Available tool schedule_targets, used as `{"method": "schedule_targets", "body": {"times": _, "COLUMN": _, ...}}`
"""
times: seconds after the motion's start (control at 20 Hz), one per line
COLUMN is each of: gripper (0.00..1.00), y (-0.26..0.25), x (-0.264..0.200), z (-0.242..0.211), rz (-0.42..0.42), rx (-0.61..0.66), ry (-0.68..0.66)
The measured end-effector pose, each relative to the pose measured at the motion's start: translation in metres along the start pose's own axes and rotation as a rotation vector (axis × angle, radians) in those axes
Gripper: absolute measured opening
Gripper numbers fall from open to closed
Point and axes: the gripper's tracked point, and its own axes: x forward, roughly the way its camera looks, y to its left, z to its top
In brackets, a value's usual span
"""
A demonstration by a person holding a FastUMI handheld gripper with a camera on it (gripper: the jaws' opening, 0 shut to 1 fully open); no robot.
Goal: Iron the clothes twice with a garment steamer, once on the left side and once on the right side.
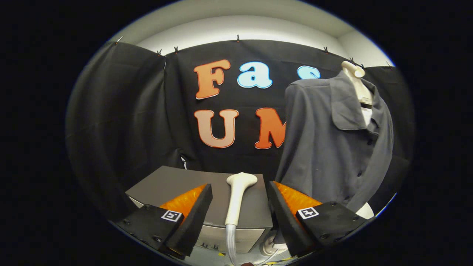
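Hovering wide open, the gripper point(240, 207) has nothing in it; the steamer head point(238, 197) lies between the fingers on the grey box point(173, 183), near its right edge. Grey shirt point(332, 147) hangs on a mannequin point(356, 79) just beyond the right finger.

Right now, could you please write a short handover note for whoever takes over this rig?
Gripper: open, fingers on either side of the steamer head, not pressing it.
Steamer head lies on the grey box, hose trailing down toward you.
Grey shirt hangs on a mannequin, beyond the right finger.
Done: nothing evident; steamer not yet picked up.
Left: grasp the steamer, steam the shirt's left side, then its right.
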Motion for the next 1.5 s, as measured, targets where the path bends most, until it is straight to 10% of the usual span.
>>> {"method": "schedule_targets", "body": {"times": 0.55, "gripper": 0.99, "y": 0.001, "x": 0.174, "z": -0.050, "rz": -0.094, "rx": -0.089, "ry": 0.321}}
{"method": "schedule_targets", "body": {"times": 1.05, "gripper": 0.99, "y": -0.014, "x": 0.226, "z": -0.100, "rz": -0.087, "rx": 0.060, "ry": 0.513}}
{"method": "schedule_targets", "body": {"times": 1.5, "gripper": 0.62, "y": -0.015, "x": 0.226, "z": -0.130, "rz": -0.083, "rx": 0.147, "ry": 0.634}}
